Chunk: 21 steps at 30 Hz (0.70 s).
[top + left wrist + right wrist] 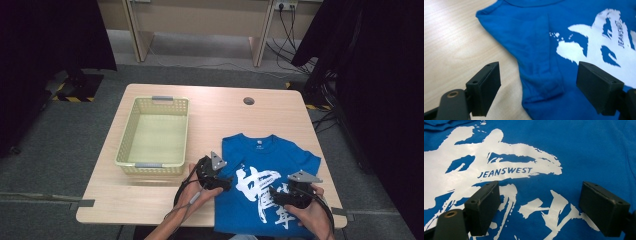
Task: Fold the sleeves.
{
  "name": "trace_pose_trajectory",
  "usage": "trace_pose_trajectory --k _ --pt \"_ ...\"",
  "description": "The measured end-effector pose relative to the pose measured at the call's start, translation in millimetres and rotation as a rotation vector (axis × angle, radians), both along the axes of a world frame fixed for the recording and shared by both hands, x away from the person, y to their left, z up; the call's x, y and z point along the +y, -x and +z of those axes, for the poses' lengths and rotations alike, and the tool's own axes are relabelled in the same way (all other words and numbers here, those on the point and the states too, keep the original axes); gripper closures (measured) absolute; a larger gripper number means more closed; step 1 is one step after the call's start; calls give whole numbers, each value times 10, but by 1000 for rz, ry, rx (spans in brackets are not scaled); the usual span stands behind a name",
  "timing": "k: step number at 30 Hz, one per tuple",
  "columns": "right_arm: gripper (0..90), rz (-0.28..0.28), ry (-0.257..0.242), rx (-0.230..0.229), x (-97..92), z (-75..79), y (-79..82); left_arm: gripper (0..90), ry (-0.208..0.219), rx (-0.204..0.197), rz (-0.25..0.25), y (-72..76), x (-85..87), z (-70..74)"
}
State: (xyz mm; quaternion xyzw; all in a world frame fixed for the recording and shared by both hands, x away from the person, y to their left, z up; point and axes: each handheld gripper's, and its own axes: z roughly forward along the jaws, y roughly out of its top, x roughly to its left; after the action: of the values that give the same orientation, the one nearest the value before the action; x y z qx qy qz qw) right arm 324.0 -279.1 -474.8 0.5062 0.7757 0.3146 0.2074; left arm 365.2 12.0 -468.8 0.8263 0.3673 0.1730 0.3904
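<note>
Blue T-shirt [265, 165] lies flat on the desk [220, 115], right of a yellow basket [154, 135], with a white brush-stroke print; "JEANSWEST" reads in blue across it. Left claw [537, 87] gapes wide over the shirt's sleeve edge, holding nothing. Right claw [540, 207] is released too, above the print.

"JEANSWEST" in blue letters within the white brush print, on the blue T-shirt [579, 150]

Left gripper [216, 175] jaws apart, nothing pinched; right gripper [292, 192] likewise.
</note>
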Motion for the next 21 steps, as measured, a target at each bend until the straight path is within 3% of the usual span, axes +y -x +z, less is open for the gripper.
trace_pose_trajectory --k 8,13,21 --pt "174 -1 -1 0 4 0 1 182 -24 0 -20 146 -7 -71" --pt "175 -2 -1 0 5 0 2 171 -18 -6 -32 249 -9 -69" --pt "174 -4 -2 0 12 0 3 129 -19 39 -33 343 26 -127"
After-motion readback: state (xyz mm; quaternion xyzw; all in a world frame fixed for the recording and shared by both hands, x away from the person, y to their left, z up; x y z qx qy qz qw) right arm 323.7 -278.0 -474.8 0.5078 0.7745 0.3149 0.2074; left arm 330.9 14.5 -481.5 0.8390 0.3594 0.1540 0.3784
